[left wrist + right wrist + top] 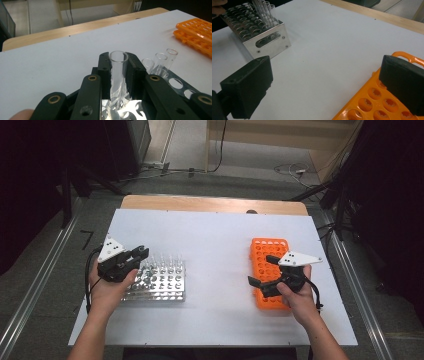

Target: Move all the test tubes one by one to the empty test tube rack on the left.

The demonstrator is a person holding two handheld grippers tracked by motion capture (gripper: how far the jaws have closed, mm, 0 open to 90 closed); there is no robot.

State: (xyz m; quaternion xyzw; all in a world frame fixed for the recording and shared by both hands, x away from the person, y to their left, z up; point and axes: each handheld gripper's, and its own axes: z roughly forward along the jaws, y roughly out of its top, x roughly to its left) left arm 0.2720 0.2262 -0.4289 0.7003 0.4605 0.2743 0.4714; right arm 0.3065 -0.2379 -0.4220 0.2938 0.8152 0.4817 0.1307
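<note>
Left gripper view shows the left gripper [117,75] clenched on a clear glass test tube [118,72], which stands upright between the two black jaws with its open rim just above their tips and its lower end over the perforated top of the shiny steel test-tube rack [177,83]. Three more clear glass tubes [160,62] stand in the rack just beside it. In the high view this rack [160,282] sits near the left edge of the white tabletop [215,240], with the left gripper [131,260] over its left end.

Risk, as I judge it: the tube is thin glass held by hard jaws, so a tighter squeeze could crack it. If it is tilted while its foot sits in a hole, the steel edge could lever against it and snap it or drag the rack along. A sideways swing could also knock the neighbouring tubes.

The right gripper [324,82] is released, its jaws spread wide with nothing between them; one jaw hangs over bare tabletop, the other over the orange plastic test-tube rack [372,105]. That rack [270,255] lies near the right edge, its holes unfilled.
</note>
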